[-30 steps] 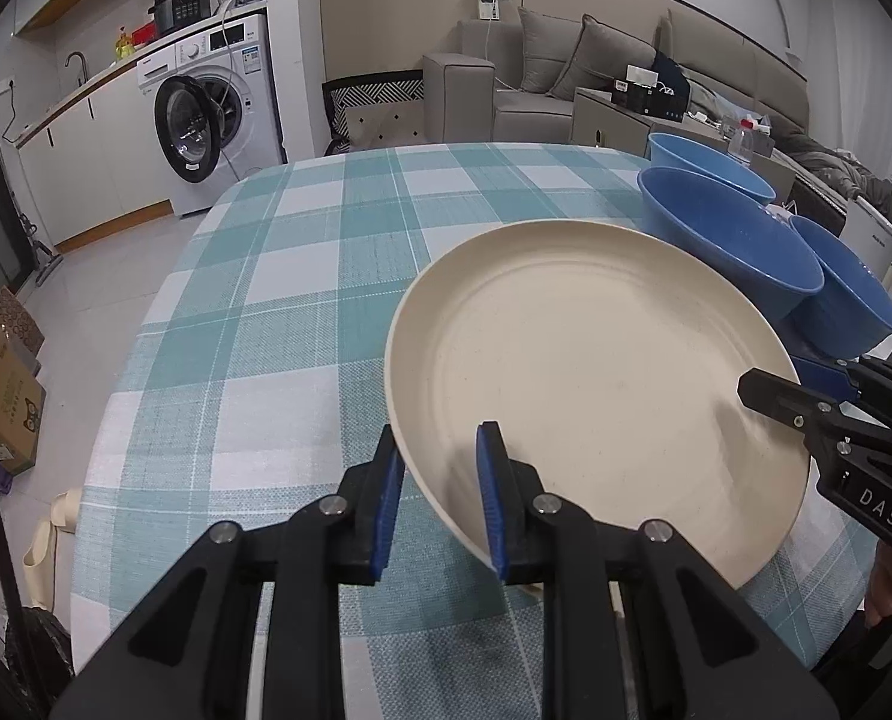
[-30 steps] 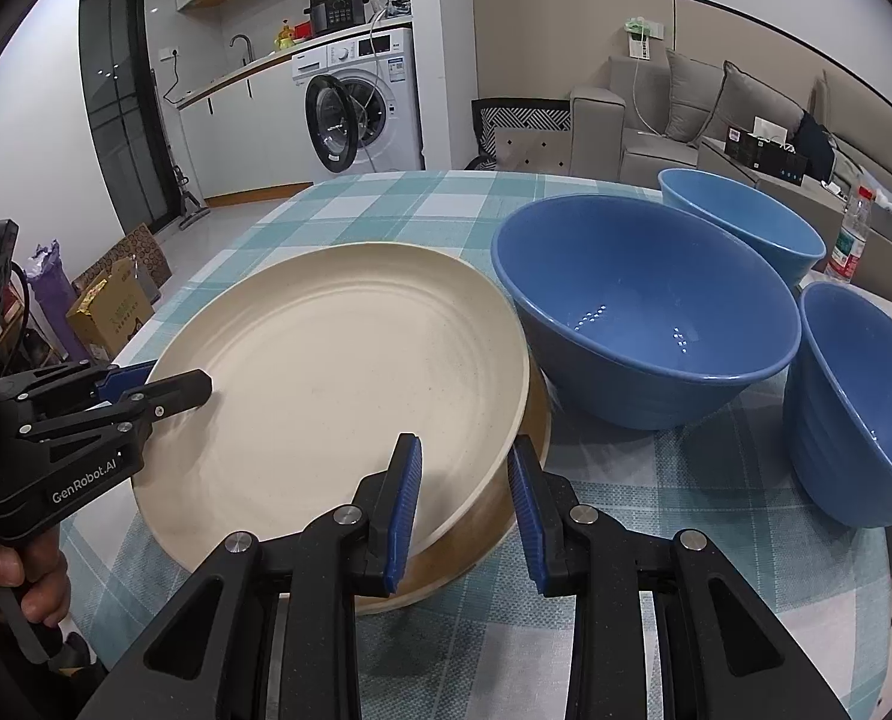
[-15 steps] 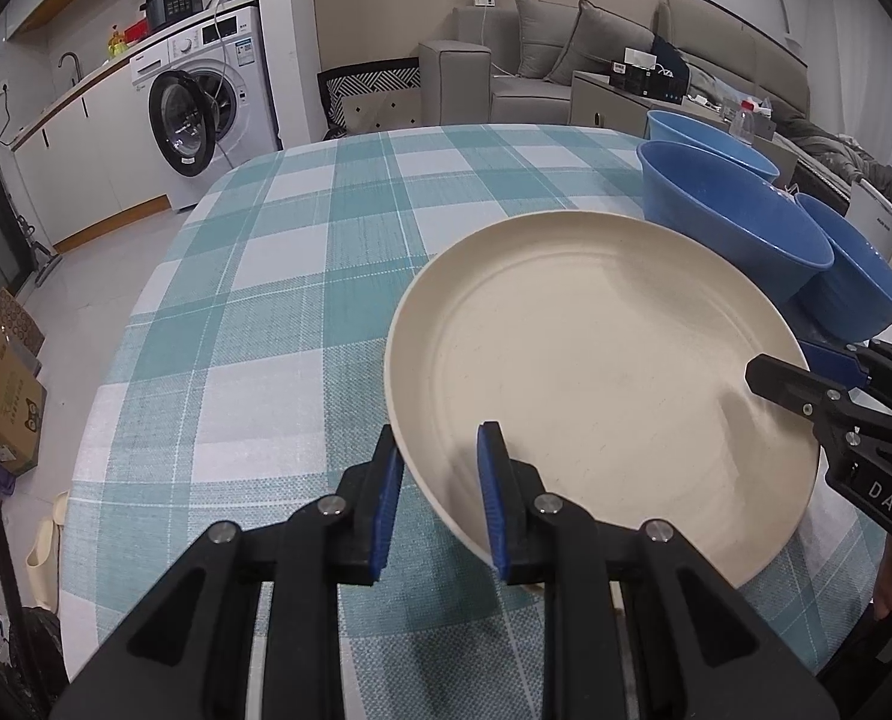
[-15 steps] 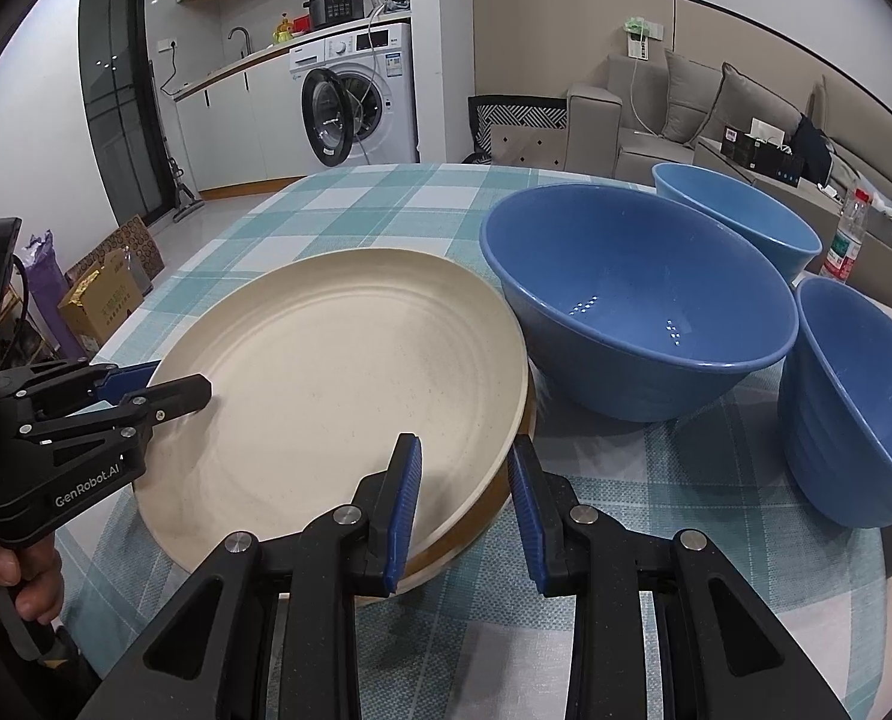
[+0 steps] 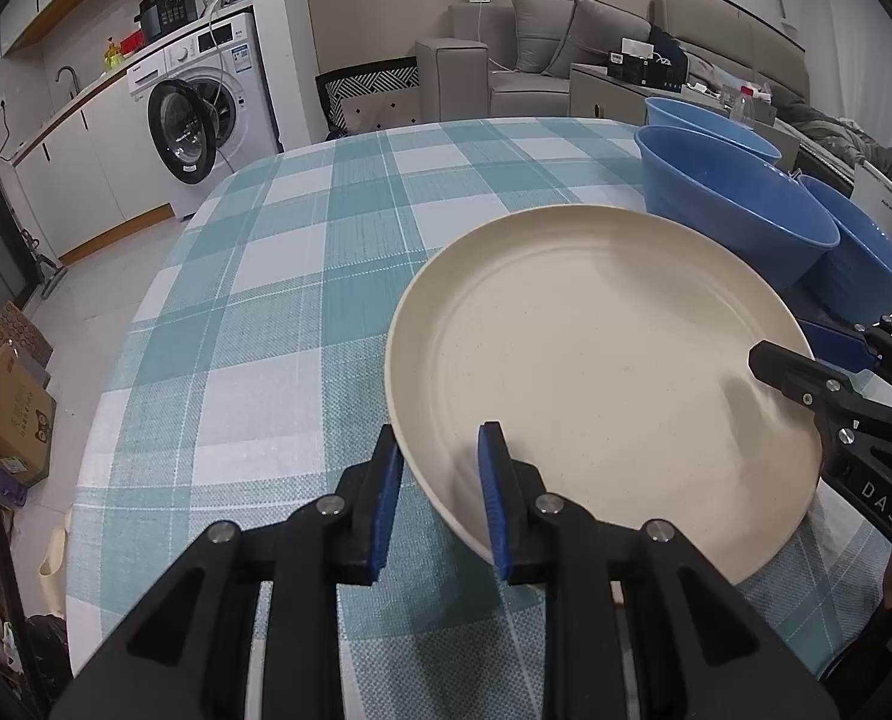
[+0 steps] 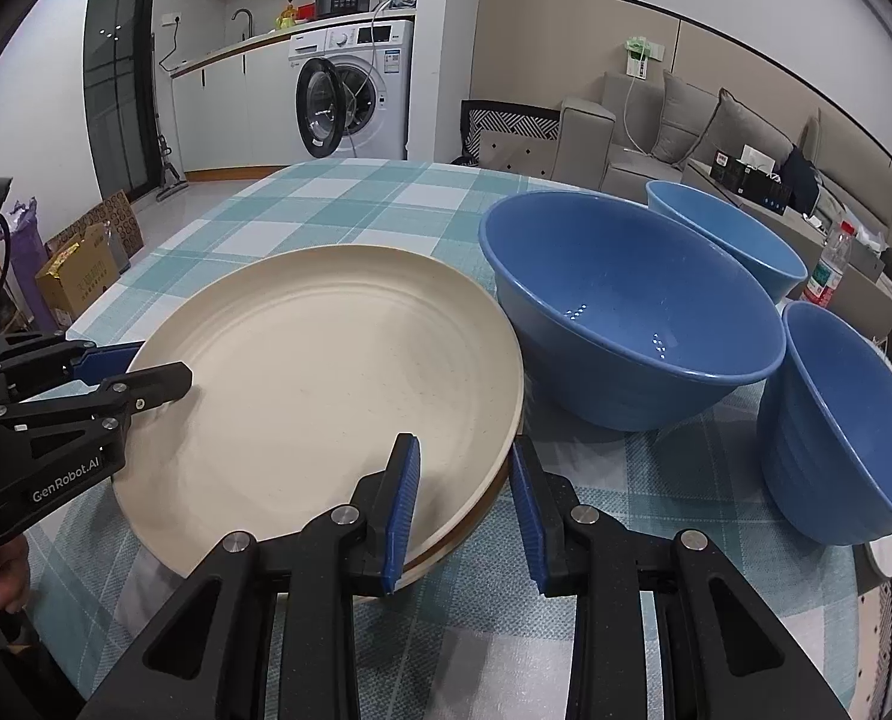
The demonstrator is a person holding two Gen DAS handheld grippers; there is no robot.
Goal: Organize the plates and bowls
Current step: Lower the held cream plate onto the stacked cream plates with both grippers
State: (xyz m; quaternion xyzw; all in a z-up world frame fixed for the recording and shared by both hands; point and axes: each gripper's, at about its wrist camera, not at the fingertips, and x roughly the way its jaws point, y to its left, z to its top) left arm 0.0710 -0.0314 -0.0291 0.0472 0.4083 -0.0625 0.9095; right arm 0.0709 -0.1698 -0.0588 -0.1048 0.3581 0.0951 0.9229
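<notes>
Plate point(image 5: 595, 360), stiff and slick, is sitting mid-frame; left hand-held gripper point(image 5: 440, 492) and right hand-held gripper point(image 6: 463, 498) are clenching opposite rims.

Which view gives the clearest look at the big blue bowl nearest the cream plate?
The right wrist view: the big blue plastic bowl sits open to the camera, its whole rim and inside visible beside the round cream plate. The left wrist view shows the bowl only from the side at the frame's right, mostly its outer wall.

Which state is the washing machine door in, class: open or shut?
Open. In the right wrist view, the washing machine has its round door swung out to one side, away from the drum opening.
</notes>
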